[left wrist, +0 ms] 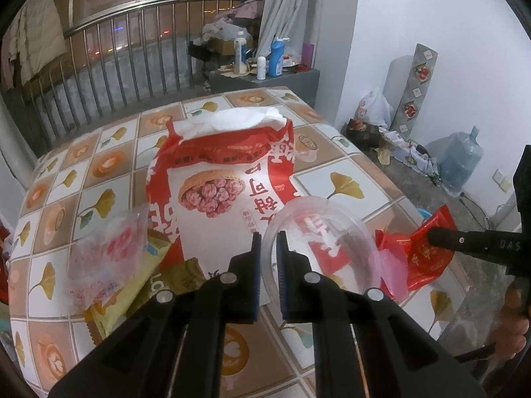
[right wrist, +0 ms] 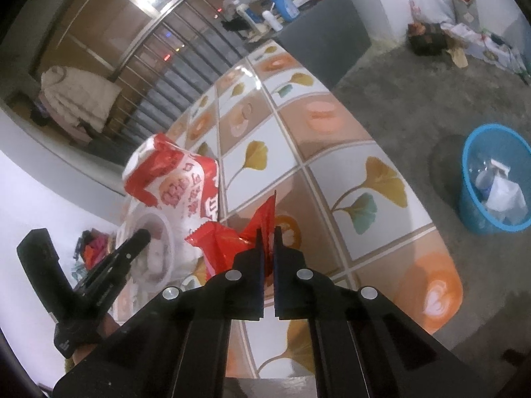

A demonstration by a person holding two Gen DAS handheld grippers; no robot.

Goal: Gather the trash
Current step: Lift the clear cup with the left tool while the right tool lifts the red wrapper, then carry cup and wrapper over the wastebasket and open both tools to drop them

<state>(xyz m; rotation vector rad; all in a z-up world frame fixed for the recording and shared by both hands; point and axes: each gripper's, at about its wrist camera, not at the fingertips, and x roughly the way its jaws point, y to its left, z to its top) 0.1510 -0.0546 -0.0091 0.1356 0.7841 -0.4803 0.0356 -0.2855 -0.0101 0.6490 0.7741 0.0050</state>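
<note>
My left gripper (left wrist: 268, 238) is shut on the rim of a clear plastic container (left wrist: 327, 245) that sits over a big red-and-white snack bag (left wrist: 212, 179) on the patterned table (left wrist: 345, 179). My right gripper (right wrist: 268, 232) is shut on a crumpled red wrapper (right wrist: 229, 242) near the table's right edge; the same red wrapper (left wrist: 421, 252) shows at the right of the left wrist view, pinched by the right gripper (left wrist: 431, 237). The clear container (right wrist: 149, 252) and the left gripper (right wrist: 142, 233) appear at the left of the right wrist view.
A translucent pink-printed wrapper (left wrist: 106, 258) and a yellow-green packet (left wrist: 132, 295) lie left of the bag. White tissue (left wrist: 245, 117) pokes from the bag's far end. A blue waste basket (right wrist: 494, 179) with trash stands on the floor right of the table. A hand (left wrist: 511, 325) holds the right gripper.
</note>
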